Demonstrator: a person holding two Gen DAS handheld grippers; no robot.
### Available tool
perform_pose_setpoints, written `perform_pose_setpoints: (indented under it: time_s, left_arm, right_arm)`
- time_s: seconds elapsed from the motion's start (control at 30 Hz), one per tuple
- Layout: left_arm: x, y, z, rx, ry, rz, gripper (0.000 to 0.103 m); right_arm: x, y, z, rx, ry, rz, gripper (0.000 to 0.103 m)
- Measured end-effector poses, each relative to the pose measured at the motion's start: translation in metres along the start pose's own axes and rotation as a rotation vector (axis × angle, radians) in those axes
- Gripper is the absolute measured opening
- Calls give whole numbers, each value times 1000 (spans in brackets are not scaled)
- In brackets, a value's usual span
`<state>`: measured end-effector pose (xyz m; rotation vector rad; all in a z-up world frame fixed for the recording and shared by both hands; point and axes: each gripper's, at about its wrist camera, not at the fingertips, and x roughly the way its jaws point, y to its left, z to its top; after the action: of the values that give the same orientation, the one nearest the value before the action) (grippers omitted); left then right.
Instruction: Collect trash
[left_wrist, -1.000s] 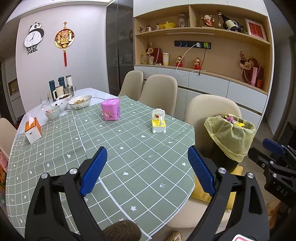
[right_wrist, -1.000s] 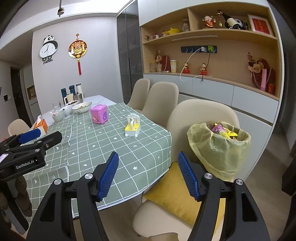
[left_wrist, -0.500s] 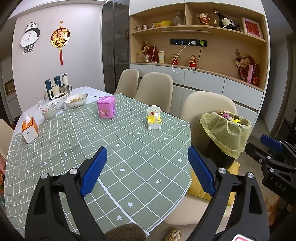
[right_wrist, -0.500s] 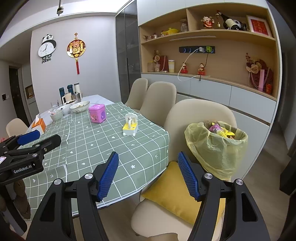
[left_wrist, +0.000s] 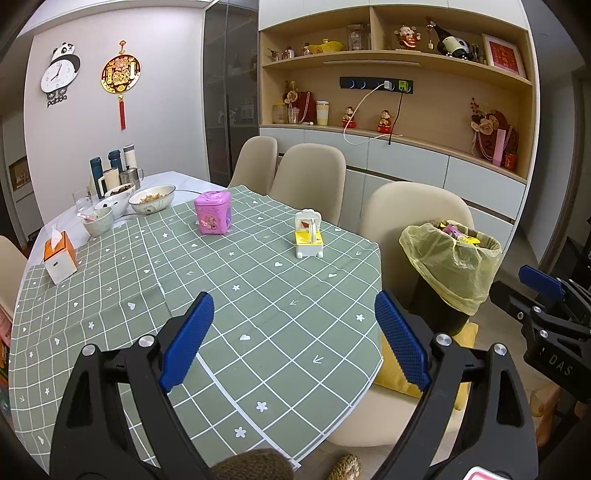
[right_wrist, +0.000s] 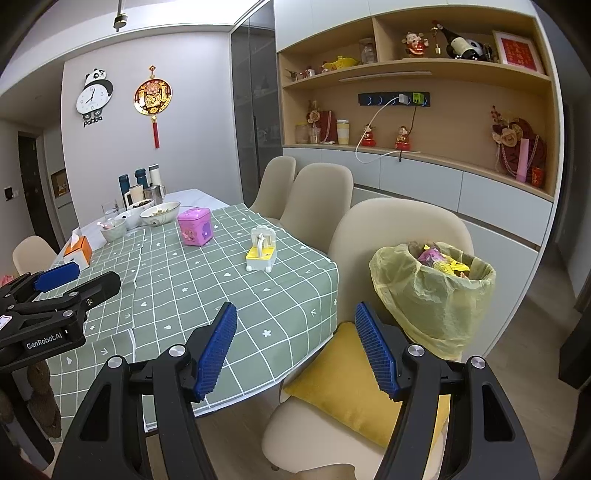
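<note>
Trash bin (right_wrist: 434, 295), lined with a yellow bag (left_wrist: 448, 264) and already holding wrappers, stands on the chair (right_wrist: 391, 236) beside the table (left_wrist: 258, 295). My left tongs (left_wrist: 293, 339) are spread wide and empty above the green checked cloth; my right tongs (right_wrist: 295, 349) are likewise spread and empty, over the yellow cushion (right_wrist: 347, 384) on the chair seat. Compared with a second ago, both views have drawn slightly back and the bin sits a little farther to the right in the left view. I judge that I am between pickups, with nothing in hand. On the table I see a pink tin (left_wrist: 213, 213), a small yellow-and-white toy (left_wrist: 308, 240), a tissue box (left_wrist: 59, 256) and bowls (left_wrist: 151, 199); no loose litter is plainly visible.
</note>
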<state>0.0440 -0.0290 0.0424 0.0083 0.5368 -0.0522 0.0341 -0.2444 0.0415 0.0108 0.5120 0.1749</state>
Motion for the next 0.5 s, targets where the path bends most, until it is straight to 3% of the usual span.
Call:
perform_pose_setpoints:
  time_s: [0.5]
  left_arm:
    - [-11, -4, 1, -5, -21, 11, 85]
  right_arm:
    - [-3, 0, 0, 2, -6, 7, 63]
